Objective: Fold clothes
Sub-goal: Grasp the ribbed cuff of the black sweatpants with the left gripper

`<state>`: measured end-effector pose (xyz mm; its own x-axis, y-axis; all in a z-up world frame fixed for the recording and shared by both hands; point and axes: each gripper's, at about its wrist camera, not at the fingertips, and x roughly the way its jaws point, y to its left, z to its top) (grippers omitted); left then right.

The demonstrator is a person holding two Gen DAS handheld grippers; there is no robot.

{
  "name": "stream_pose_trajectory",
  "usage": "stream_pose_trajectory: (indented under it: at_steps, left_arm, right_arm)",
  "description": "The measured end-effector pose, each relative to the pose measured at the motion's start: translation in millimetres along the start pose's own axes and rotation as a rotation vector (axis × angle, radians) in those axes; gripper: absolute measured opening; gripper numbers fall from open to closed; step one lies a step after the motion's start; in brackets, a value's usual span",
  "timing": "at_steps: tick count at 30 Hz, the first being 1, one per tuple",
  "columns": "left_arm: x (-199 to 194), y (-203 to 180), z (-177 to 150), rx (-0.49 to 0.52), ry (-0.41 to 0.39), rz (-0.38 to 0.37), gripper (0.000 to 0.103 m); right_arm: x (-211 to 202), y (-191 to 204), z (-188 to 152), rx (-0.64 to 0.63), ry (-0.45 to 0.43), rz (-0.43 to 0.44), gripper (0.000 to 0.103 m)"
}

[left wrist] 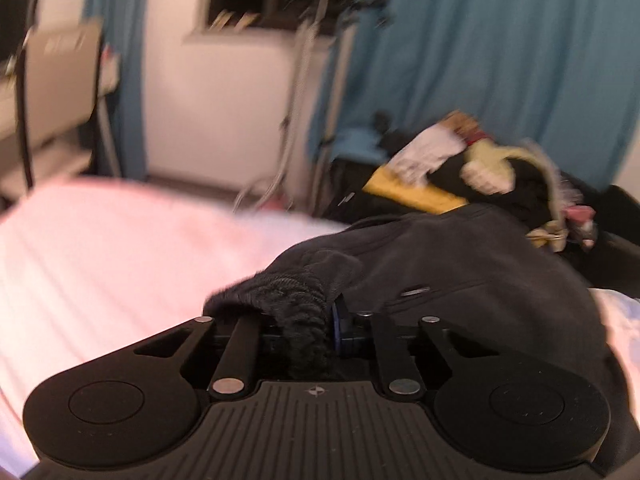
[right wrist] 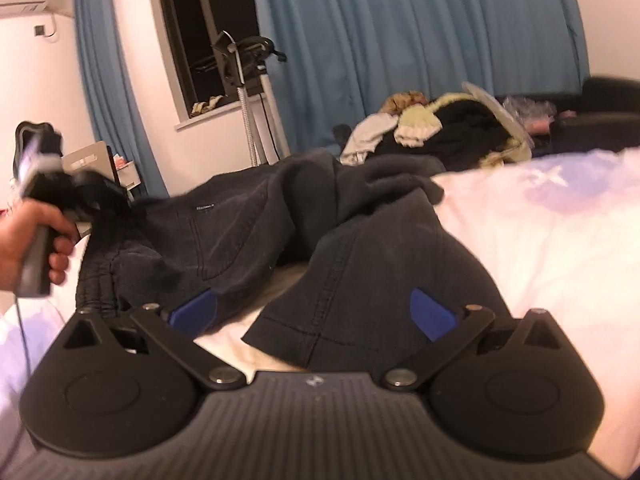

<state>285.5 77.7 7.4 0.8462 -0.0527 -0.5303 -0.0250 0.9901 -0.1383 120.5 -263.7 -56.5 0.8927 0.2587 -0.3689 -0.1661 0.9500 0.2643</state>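
one pair of dark trousers (right wrist: 248, 216) on the bed (right wrist: 540, 240); one heap of mixed clothes (right wrist: 436, 128) past its far edge; two grippers: left (left wrist: 308, 320), right (right wrist: 312, 312); one hand (right wrist: 28, 240).

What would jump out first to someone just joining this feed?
The dark trousers sprawled across the pale bed sheet, their elastic waistband bunched and clamped in the left gripper at the left end. Next, the right gripper, blue fingers wide open over a trouser-leg hem. Behind, a heap of unfolded clothes sits before the blue curtain.
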Motion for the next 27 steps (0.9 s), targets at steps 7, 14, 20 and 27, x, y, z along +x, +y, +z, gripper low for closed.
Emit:
stream_pose_trajectory:
  at_steps: [7, 14, 20, 27]
  left_arm:
    - [-134, -48, -16, 0.104, -0.160, -0.192, 0.010]
    - [-203, -70, -124, 0.101, -0.150, -0.332, 0.010]
    - [-184, -58, -166, -0.098, -0.065, -0.361, 0.012]
    - [-173, -25, -171, -0.282, -0.044, -0.438, 0.067]
  right_arm:
    - [-32, 8, 12, -0.056, -0.103, 0.001, 0.103]
    - [-82, 20, 24, -0.026, -0.162, 0.052, 0.103]
    - [-96, 21, 22, 0.036, -0.131, 0.052, 0.103]
    - [-87, 14, 22, 0.172, -0.084, 0.066, 0.103]
